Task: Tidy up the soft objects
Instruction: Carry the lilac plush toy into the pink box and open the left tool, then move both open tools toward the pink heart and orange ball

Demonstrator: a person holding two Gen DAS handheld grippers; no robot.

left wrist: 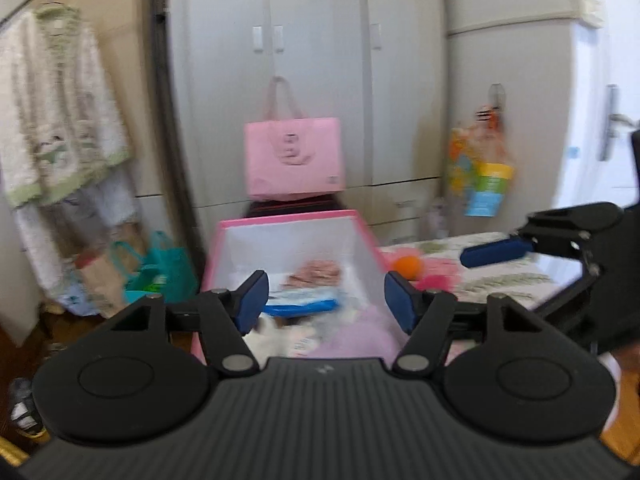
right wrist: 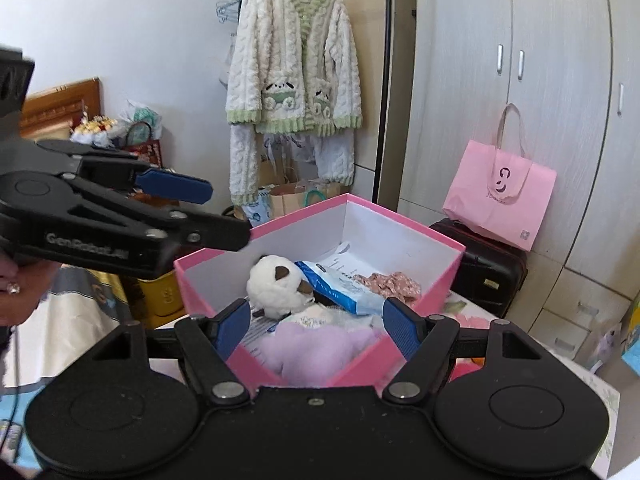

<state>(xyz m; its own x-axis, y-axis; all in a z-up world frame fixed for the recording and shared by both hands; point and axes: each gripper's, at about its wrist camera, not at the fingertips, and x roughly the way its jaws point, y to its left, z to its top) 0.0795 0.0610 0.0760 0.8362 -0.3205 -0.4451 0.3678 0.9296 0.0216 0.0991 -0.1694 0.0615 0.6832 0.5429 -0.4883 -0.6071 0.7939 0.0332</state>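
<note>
While both grippers hang over the pink box (right wrist: 362,364) with nothing between their pads, what matters for the coming move is where the loose soft things lie. The left gripper (left wrist: 326,300) stands released, its pads apart and bare, the box directly ahead of and below it; the view is blurred, but a blue-and-white packet (left wrist: 302,304) and a pinkish floral cloth (left wrist: 318,272) show inside. The right gripper (right wrist: 316,328) is likewise released and empty, just above the near corner of the box, with a lilac plush (right wrist: 316,350) right under its fingertips and a white plush toy with brown patches (right wrist: 278,286) a little ahead and to its left. Still outside the box, an orange ball (left wrist: 407,267) and some bright pink soft items (left wrist: 438,276) lie on the patterned bed cover (left wrist: 508,276), to the right of the left gripper and just beyond the box's right wall. Seen from the left wrist, the right gripper (left wrist: 496,250) reaches in from that same side, so it looks the nearer one to those items; I judge a swing rightward and down from the box would bring it to them, while the left would have to cross over the box.
</note>
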